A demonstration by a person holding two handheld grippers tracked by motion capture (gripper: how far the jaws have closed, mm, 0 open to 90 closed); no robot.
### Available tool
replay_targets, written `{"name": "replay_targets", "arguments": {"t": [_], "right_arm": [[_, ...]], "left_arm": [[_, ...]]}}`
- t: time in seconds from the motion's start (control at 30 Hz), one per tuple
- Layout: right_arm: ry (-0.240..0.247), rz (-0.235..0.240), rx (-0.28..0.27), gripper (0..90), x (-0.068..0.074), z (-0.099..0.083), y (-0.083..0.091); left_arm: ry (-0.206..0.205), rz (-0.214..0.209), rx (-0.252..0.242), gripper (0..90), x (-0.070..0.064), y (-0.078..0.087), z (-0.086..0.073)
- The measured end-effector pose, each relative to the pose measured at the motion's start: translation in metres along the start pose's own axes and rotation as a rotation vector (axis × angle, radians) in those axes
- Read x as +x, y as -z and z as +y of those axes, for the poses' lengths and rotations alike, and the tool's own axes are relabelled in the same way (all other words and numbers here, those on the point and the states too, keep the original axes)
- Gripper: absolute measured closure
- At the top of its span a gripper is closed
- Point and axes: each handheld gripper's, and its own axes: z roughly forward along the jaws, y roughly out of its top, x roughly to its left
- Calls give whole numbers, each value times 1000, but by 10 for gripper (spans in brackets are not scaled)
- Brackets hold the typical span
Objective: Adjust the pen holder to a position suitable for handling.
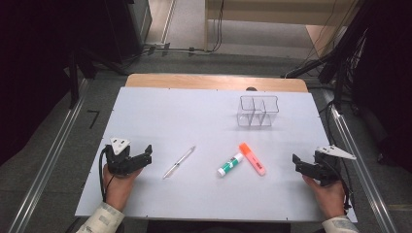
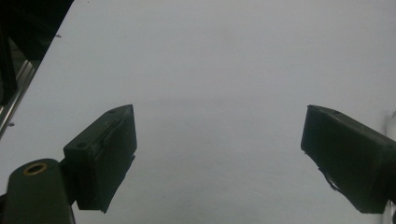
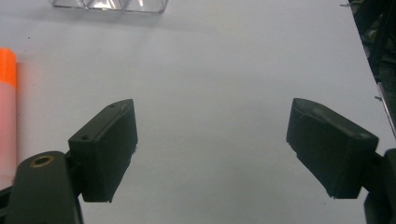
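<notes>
Surface: white board, carrying all items; wooden edge showing at the far side.
Left gripper: sitting near the left front of the surface, held in a hand; jaws standing wide apart and gripping nothing — bare white surface lying between them in the left gripper view.
Right gripper: sitting near the right front edge, held in the other hand; jaws spread wide and holding nothing, with bare surface lying between them in the right gripper view.
Pen: lying flat and slanted, just right of the left gripper, apart from it, nearest thing to those jaws.
Glue stick: white with a green cap, lying slanted at the middle front, between pen and highlighter.
Highlighter: pink body, orange cap, lying flat just beside the glue stick, its cap end close to the stick's white end; well left of the right gripper; showing at the left edge of the right gripper view.
Organiser: clear, with compartments, standing upright toward the far right — well apart from both grippers; its base showing at the top of the right gripper view.
</notes>
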Motion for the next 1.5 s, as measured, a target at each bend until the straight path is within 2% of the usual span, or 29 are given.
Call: {"name": "replay_targets", "arguments": {"t": [0.3,0.4,0.57,0.63,0.77,0.87,0.97,1.07,1.23,1.3,1.37,1.4,1.43,1.47,1.5], "right_arm": [[-14,3,-11,152,-3,3,-1],[-17,1,-20,174,-5,7,-3],[-6,-20,-30,222,-6,16,-9],[4,-26,-22,231,-7,21,-15],[8,-34,-16,331,-8,34,-29],[-9,-30,-6,408,-8,47,-40],[-35,-28,-19,529,-9,59,-51],[-12,-54,-25,654,-6,71,-61],[2,-64,-37,831,0,86,-78],[9,-60,-32,875,2,92,-83],[8,-60,-38,877,4,97,-88],[8,-60,-38,877,4,97,-88],[0,-45,-41,878,6,102,-93],[1,-38,-44,877,6,103,-94],[6,-23,-52,877,7,104,-97]], "left_arm": [[4,0,0,123,-6,-4,3],[-6,-1,-8,140,-11,-7,8],[-22,-38,-12,257,-21,-17,16],[-35,-42,-17,312,-29,-22,20],[-64,-59,-25,449,-47,-37,30],[-93,-71,-25,539,-63,-49,38],[-94,-90,-15,639,-77,-64,47],[-104,-102,-1,723,-92,-79,55],[-117,-120,15,895,-115,-100,70],[-129,-135,17,900,-124,-107,75],[-144,-141,24,900,-134,-115,78],[-144,-141,24,900,-134,-115,78],[-151,-154,34,900,-144,-123,80],[-151,-154,34,900,-144,-123,80],[-157,-160,44,900,-154,-130,79]]}}
